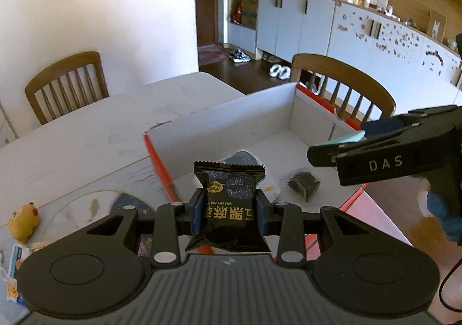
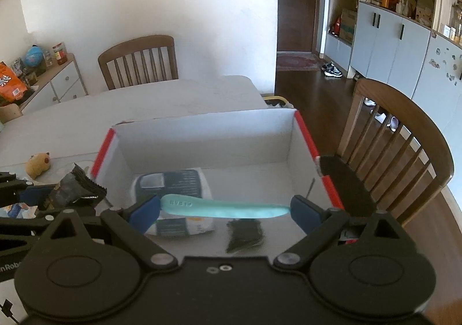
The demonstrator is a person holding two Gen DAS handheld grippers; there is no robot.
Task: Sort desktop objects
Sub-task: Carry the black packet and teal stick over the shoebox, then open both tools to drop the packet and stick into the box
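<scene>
My left gripper [image 1: 229, 211] is shut on a black snack packet [image 1: 229, 195] with gold print, held upright over the near left corner of a white cardboard box [image 1: 225, 120] with red edges. My right gripper [image 2: 225, 211] holds a long turquoise strip [image 2: 223, 208] lengthwise between its blue pads, above the inside of the box [image 2: 202, 137]. In the left wrist view the right gripper [image 1: 337, 147] reaches in from the right over the box. A white pouch [image 2: 173, 183] and a small dark packet [image 2: 245, 234] lie on the box floor.
A yellow plush toy [image 1: 24, 221] and a printed sachet [image 1: 17, 264] lie on the white table left of the box. Wooden chairs [image 2: 395, 148] stand at the table's right and far side [image 2: 138, 60]. The left gripper with its packet [image 2: 72, 189] shows beside the box's left wall.
</scene>
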